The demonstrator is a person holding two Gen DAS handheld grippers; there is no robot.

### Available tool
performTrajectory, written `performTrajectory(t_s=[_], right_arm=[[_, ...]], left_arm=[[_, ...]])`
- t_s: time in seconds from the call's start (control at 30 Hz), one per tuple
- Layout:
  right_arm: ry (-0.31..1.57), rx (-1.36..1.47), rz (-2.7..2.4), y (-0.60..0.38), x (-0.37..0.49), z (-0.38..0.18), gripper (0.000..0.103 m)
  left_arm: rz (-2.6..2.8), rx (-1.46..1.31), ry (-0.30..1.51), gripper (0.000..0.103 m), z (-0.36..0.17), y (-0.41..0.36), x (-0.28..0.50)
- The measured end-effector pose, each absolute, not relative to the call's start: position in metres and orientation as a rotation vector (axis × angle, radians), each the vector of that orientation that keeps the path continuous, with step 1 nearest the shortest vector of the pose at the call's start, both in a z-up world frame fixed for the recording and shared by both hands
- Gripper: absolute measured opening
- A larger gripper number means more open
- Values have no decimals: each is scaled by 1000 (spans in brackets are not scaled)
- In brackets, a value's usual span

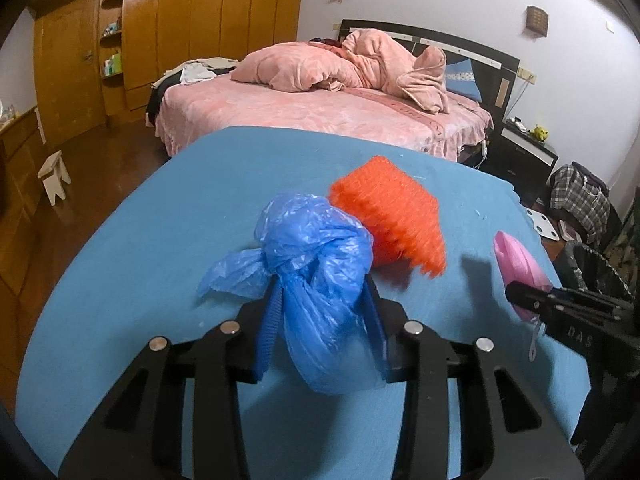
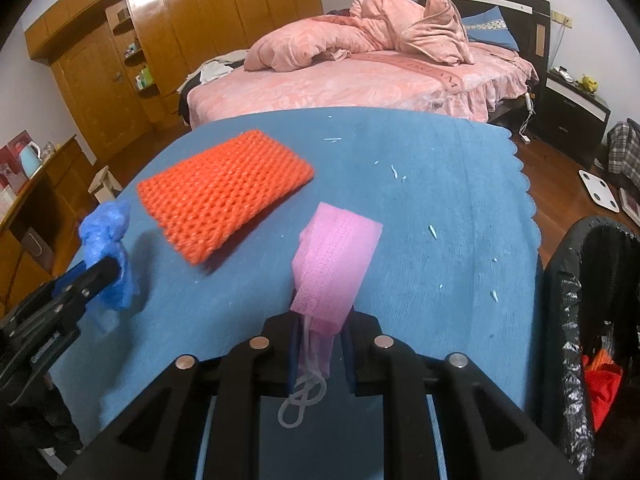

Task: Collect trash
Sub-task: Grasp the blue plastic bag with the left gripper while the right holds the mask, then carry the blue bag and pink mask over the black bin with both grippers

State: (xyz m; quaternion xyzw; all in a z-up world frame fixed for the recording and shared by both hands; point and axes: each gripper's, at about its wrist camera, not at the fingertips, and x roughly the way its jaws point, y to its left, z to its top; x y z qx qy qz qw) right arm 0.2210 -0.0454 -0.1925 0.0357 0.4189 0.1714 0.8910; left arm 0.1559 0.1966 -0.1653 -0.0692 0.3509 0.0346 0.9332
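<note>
The left tongs (image 1: 320,304) squeeze a knotted blue bag (image 1: 316,264) above the blue table (image 1: 140,240). The right tongs (image 2: 320,332) pinch a pink mask (image 2: 332,268). An orange net (image 2: 224,192) lies on the table between them.

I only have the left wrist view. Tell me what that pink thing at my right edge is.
Observer: A pink face mask, pinched between the right gripper fingers, its ear loop dangling.
Operator: Report where the bin is.
Observer: A black-lined trash bin stands off the table's right side, beside the blue cloth; something red lies inside.
Operator: Describe the orange piece.
Observer: It is a flat orange foam net lying free on the cloth, touching neither gripper.
</note>
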Motion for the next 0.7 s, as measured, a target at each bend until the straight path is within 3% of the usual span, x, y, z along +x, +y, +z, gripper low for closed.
performTrajectory(t_s=[0.7], right_arm=[[823, 77, 353, -59, 191, -174, 18]], left_arm=[[20, -109, 679, 38, -145, 171, 128]])
